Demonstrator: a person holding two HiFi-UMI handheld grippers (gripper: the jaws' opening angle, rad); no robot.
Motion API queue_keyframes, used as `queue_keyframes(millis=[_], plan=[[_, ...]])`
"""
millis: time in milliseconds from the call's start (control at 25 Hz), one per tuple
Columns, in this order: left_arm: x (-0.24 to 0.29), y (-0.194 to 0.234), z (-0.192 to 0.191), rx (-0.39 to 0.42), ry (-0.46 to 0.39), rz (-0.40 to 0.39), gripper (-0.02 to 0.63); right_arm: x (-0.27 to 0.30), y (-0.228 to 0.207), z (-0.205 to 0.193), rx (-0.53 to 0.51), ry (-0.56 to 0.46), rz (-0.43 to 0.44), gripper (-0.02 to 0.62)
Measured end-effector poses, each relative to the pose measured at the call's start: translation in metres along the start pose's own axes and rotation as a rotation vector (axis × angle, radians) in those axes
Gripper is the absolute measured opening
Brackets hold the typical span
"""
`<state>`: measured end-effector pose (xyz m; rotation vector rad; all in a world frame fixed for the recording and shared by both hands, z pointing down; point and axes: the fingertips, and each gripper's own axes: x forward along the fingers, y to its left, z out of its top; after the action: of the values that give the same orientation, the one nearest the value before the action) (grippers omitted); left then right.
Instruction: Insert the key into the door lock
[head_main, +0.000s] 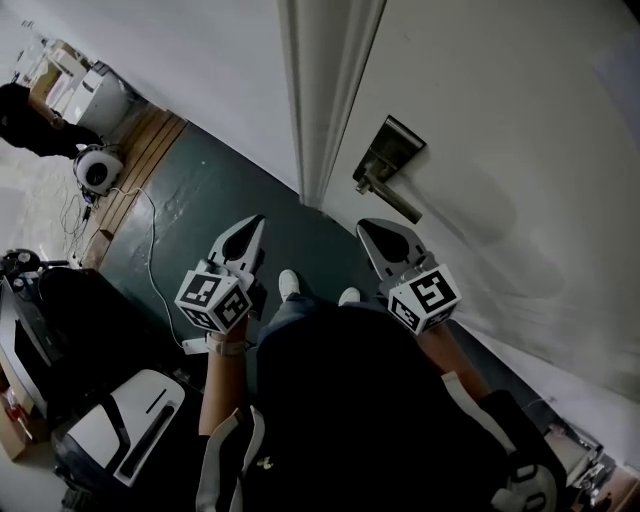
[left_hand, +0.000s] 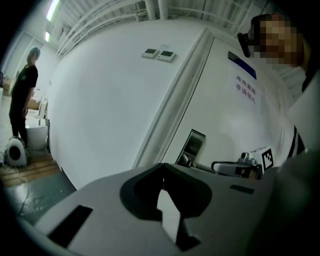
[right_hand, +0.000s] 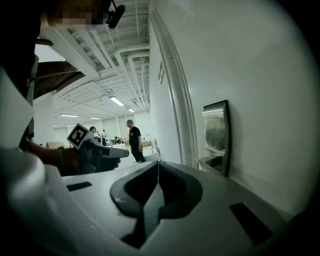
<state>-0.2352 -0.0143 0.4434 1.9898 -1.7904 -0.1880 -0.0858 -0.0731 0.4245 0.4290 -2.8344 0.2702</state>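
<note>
Left hand-held gripper (head_main: 257, 224), right hand-held gripper (head_main: 368, 228): jaws together.

Left tongs (head_main: 256, 225) and right tongs (head_main: 366, 230) are grey.

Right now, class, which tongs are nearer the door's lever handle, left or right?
Right. The right tongs sit just beneath the lever handle, tips pointing toward it. The left tongs hang farther off, on the other side of the door frame.

The door lock (head_main: 388, 160) is a dark metal plate with a lever handle. It sits right of centre in the head view, on the white door (head_main: 520, 130).
</note>
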Motion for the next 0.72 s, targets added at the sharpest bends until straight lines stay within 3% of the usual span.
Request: queue_keyframes(millis=[400,720], plan=[[-0.016,-0.002,0.012,0.238,-0.002,0.096,0.011,0.025,0.024,0.022,-0.097,0.0,0.106,0.017],[-0.025,-0.002,0.022,0.273,-0.019,0.114,0.011,0.032,0.03,0.03,-0.178,0.012,0.111,0.017]])
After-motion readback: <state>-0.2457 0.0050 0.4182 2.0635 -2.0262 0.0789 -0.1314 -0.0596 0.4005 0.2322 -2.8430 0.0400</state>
